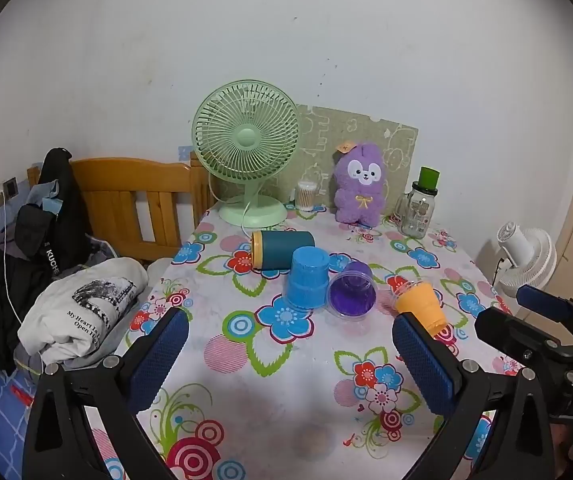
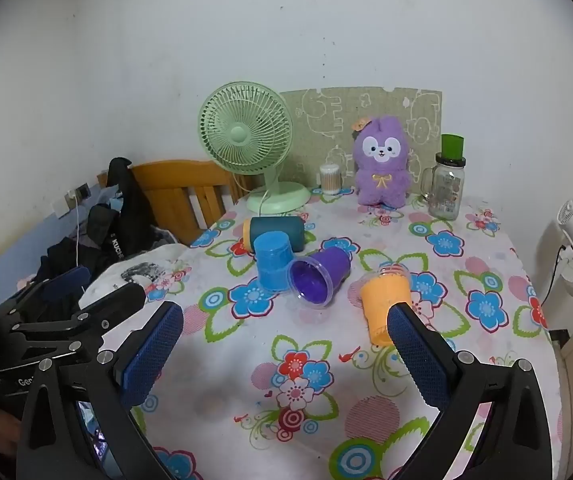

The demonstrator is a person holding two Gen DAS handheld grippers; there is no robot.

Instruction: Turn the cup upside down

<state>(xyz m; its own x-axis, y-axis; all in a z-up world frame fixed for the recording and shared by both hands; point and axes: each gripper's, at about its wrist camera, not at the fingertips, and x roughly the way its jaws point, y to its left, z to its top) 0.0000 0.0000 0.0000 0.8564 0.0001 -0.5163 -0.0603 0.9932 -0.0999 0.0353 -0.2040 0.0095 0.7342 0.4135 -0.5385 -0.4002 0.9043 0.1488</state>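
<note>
Several cups sit mid-table on the floral cloth. A blue cup (image 1: 305, 278) (image 2: 272, 261) stands upside down. A purple cup (image 1: 352, 289) (image 2: 318, 276) lies on its side, mouth toward me. An orange cup (image 1: 420, 305) (image 2: 384, 304) lies tilted to the right, partly behind a right fingertip in both views. A teal cup with an orange rim (image 1: 284, 250) (image 2: 276, 231) lies on its side behind them. My left gripper (image 1: 290, 338) and right gripper (image 2: 286, 330) are open and empty, short of the cups.
At the back stand a green fan (image 1: 248, 152), a cotton swab jar (image 1: 305, 196), a purple plush (image 1: 358, 184) and a glass jar with a green cup on top (image 1: 418, 208). A bed with clothes (image 1: 82, 312) lies left; a white fan (image 1: 526, 258) stands right.
</note>
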